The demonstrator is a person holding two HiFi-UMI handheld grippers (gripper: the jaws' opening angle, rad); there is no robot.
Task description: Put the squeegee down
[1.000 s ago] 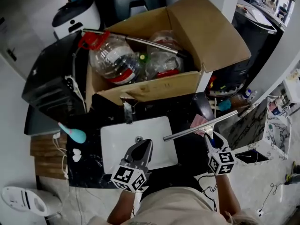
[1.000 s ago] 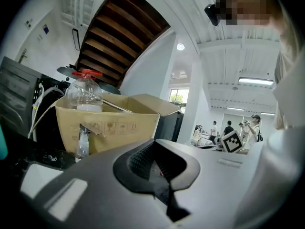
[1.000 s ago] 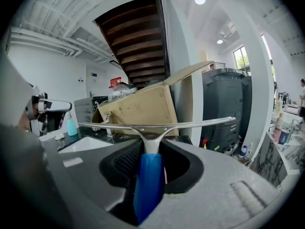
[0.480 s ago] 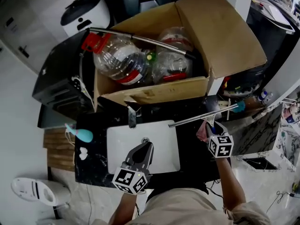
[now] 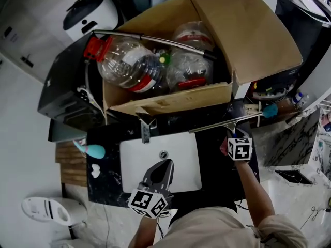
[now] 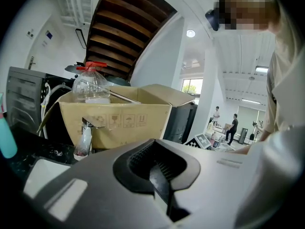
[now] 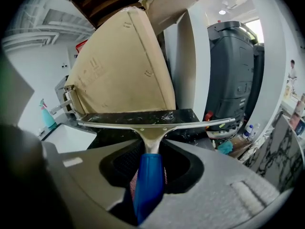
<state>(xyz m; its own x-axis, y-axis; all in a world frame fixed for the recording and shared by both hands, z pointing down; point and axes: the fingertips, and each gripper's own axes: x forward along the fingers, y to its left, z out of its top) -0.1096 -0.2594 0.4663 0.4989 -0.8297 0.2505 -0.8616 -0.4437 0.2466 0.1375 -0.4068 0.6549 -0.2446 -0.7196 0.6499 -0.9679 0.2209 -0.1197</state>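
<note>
The squeegee (image 5: 225, 123) has a long metal blade and a blue handle (image 7: 148, 180). My right gripper (image 5: 235, 138) is shut on that handle, with a bit of pink cloth behind it. The blade (image 7: 152, 124) lies crosswise over the black counter (image 5: 217, 164), right of the white sink (image 5: 155, 161) and just in front of the cardboard box (image 5: 170, 99). Whether the blade touches the counter I cannot tell. My left gripper (image 5: 164, 168) hovers at the sink's near edge, jaws together and nothing in them (image 6: 157, 168).
The box holds big clear plastic bottles (image 5: 129, 66) and a metal rod. A chrome faucet (image 5: 145, 129) stands behind the sink. A teal bottle (image 5: 93, 150) lies at the counter's left. A black appliance (image 5: 64, 92) sits left, and clutter and a marble slab (image 5: 295, 138) right.
My right gripper has carried the squeegee away from me and lower, from beside the sink's right side to the back right of the counter near the box. The left gripper has hardly moved.
</note>
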